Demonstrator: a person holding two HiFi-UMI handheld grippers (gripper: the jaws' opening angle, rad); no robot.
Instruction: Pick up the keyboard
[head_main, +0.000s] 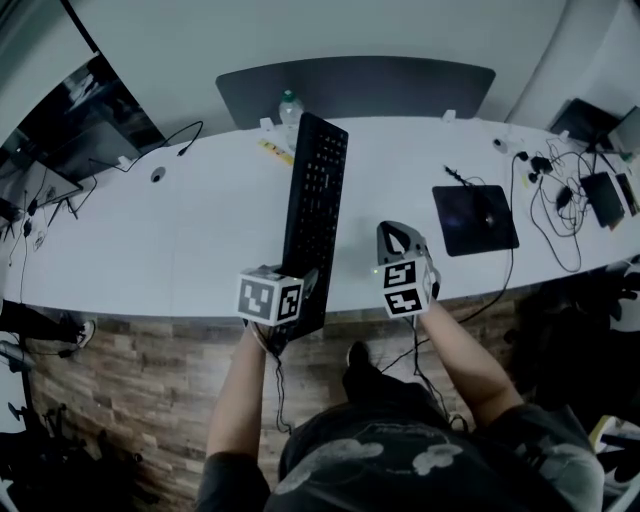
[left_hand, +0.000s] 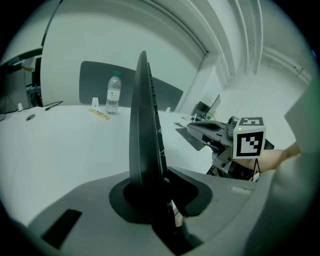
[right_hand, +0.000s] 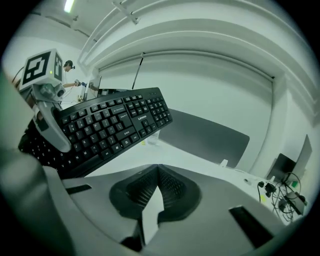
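Note:
A long black keyboard is up off the white table, turned on its edge with the keys facing right. My left gripper is shut on its near end. In the left gripper view the keyboard rises edge-on from between the jaws of that gripper. My right gripper hangs just right of the keyboard, shut and holding nothing. In the right gripper view its pads meet, and the keyboard slants across the upper left, with one finger of the left gripper clamped over it.
A water bottle and a yellow strip sit at the table's far edge, behind the keyboard. A dark mouse pad with a mouse lies to the right, beside tangled cables and devices. A monitor stands at the left.

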